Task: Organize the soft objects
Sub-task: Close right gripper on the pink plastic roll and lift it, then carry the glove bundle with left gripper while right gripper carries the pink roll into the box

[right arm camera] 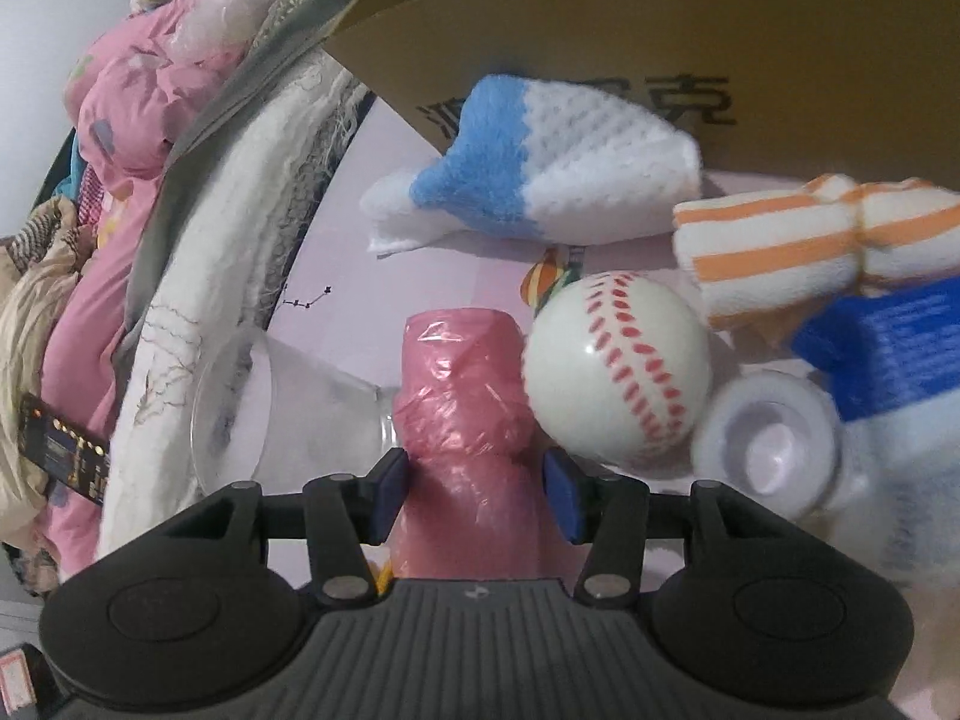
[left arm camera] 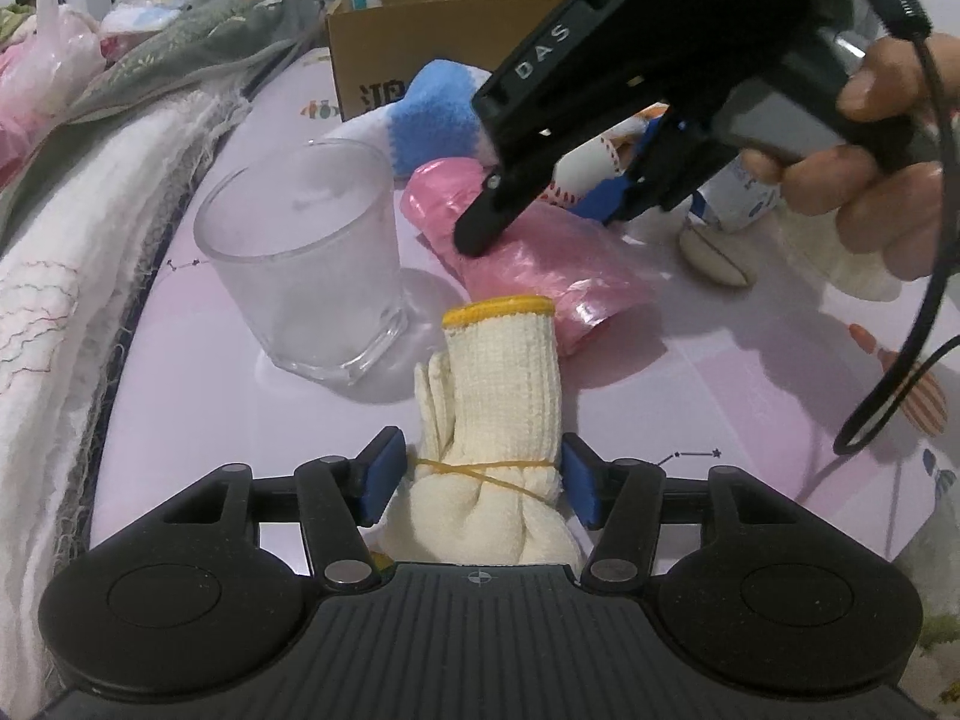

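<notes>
A cream knit glove bundle [left arm camera: 498,384] with a yellow cuff, tied by a rubber band, stands between the blue pads of my left gripper [left arm camera: 480,480], which is shut on it. A pink plastic bag roll [left arm camera: 540,264] [right arm camera: 462,396] lies on the pale table beyond it. My right gripper [left arm camera: 540,222] [right arm camera: 477,495] straddles this roll. Its pads stand slightly off the plastic, so it is open. A person's hand [left arm camera: 888,180] holds that gripper.
A clear glass cup [left arm camera: 306,258] [right arm camera: 270,414] stands left of the roll. Behind are a blue-and-white cloth [right arm camera: 540,168], a baseball [right arm camera: 618,366], an orange-striped towel [right arm camera: 810,240], a blue-and-white bottle [right arm camera: 888,348] and a cardboard box [left arm camera: 420,30] [right arm camera: 660,30]. Piled fabrics [left arm camera: 90,240] line the left edge.
</notes>
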`<state>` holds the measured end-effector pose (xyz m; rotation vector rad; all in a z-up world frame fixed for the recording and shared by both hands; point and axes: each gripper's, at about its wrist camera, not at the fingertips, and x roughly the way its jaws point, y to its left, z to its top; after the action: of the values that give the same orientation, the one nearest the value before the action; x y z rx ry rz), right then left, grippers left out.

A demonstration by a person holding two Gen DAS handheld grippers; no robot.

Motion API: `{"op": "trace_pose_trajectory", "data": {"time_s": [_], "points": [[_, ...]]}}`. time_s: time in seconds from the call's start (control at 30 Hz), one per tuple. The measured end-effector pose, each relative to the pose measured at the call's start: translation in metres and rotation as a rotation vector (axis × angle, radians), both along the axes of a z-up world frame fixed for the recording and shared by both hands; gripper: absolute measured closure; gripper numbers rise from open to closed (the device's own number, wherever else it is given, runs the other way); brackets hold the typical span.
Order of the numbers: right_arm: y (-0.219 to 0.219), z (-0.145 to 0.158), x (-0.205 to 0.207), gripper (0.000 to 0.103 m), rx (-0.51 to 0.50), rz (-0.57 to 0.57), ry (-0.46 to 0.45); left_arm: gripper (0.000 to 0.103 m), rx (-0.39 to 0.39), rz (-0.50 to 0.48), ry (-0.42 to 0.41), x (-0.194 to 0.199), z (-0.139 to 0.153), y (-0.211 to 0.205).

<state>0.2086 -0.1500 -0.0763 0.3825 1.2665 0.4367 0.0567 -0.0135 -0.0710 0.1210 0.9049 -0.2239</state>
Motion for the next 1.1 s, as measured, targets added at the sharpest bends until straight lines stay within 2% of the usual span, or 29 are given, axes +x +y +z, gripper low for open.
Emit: {"op": "trace_pose_trajectory", "data": {"time_s": [0.17,0.33,0.53,0.73,0.83,1.0,1.1], "points": [[-0.002,-0.002,0.000,0.065,0.016,-0.007,-0.012,0.056,0.001,0.018,-0.016,0.000,0.001,0.000],[-0.019,0.004,-0.017,0.065,0.040,-0.042,-0.027,0.058,-0.040,0.036,-0.014,-0.006,0.007,0.005],[-0.041,0.027,-0.050,0.066,0.103,-0.072,-0.081,0.058,-0.048,0.058,-0.052,-0.021,0.026,0.006],[-0.070,0.060,-0.084,0.066,0.190,-0.098,-0.170,0.058,-0.050,0.063,-0.122,-0.036,0.065,-0.003],[-0.086,0.081,-0.093,0.066,0.230,-0.110,-0.237,0.058,-0.082,0.066,-0.164,-0.031,0.095,-0.009],[-0.120,0.116,-0.088,0.066,0.277,-0.149,-0.342,0.058,-0.127,0.089,-0.228,0.002,0.137,-0.023],[-0.136,0.133,-0.075,0.066,0.280,-0.171,-0.381,0.058,-0.183,0.084,-0.211,0.036,0.158,-0.031]]}}
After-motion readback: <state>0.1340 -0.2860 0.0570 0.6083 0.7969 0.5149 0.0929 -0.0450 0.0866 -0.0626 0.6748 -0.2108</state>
